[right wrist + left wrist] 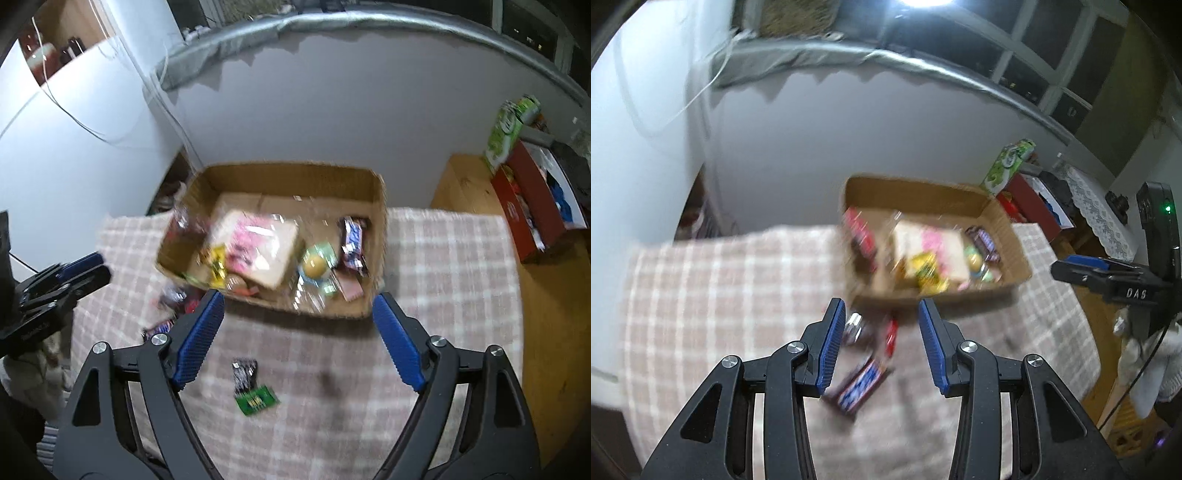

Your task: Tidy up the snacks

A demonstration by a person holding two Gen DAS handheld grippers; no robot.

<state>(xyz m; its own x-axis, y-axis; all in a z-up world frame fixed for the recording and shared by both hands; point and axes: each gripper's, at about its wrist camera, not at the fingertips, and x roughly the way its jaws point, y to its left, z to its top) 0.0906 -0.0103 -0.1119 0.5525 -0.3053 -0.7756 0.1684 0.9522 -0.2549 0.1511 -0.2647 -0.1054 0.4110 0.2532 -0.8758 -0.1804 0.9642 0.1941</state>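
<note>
Left wrist view: left gripper (881,325) is held steeply downward over the desk; jaws are partly spread, nothing is pinched.
Under left jaws: a dark-blue-wrapped chocolate bar (860,387), a red-wrapped stick snack (892,336) and a small silvery-dark wrapped snack (854,326) are seen lying loose on the pink-and-white checked tablecloth (701,295), just in front of the box wall. Likely lined up as the next picks.
Collection point: the shallow open brown cardboard box (295,177) is set at the far side of the desk, near the wall; it is already stocked – a flat clear-wrapped pink-and-cream packet (258,247), a round yellow-green sweet (314,264), a dark-purple wrapped bar (352,240).
Right wrist view: right gripper (298,328) is hovered before the box's near wall; jaws are spread wide, nothing is between them.
Right-side leftover: a small black-and-green sachet (251,387) is left flat on the cloth below the right jaws, apart from the box.
Task status (judged): most snacks are boxed; four pieces are counted outside.
Blur: box contents are smeared, so labels cannot be read.
Risk (judged): thin flat wrappers on soft cloth may be scooped with fabric.
</note>
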